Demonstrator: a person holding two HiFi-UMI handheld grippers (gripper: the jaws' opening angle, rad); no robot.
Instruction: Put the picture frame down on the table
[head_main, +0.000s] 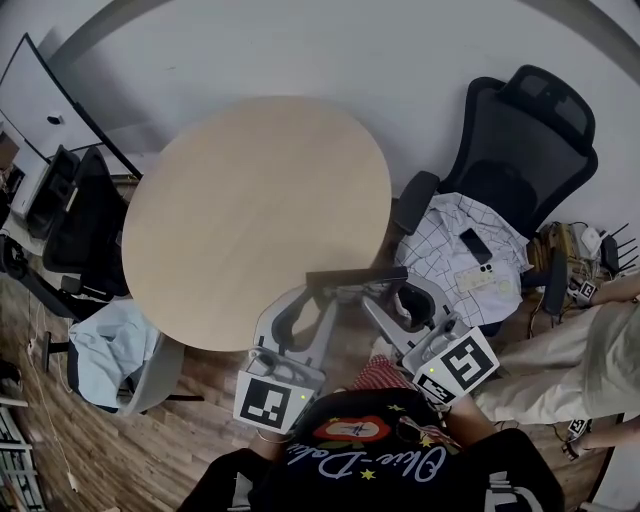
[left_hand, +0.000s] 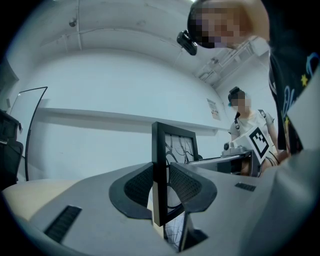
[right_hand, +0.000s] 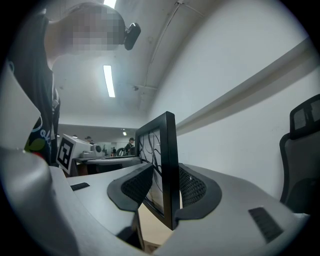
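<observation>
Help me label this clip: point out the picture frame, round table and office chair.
picture frame (left_hand: 160, 150), left gripper view, black side edge
round table (head_main: 250, 205), head view, bare top
office chair (head_main: 527, 148), head view, backrest

Head view: the picture frame (head_main: 357, 274) shows edge-on only; its face is not visible. Contact between its lower edge and the bench (head_main: 250, 200) cannot be determined. Left gripper view: the frame's lower portion is partly masked by the jaws of the left hand-held gripper (left_hand: 161, 186). A second person (head_main: 590, 350) is cut off by the head view's right edge.
</observation>
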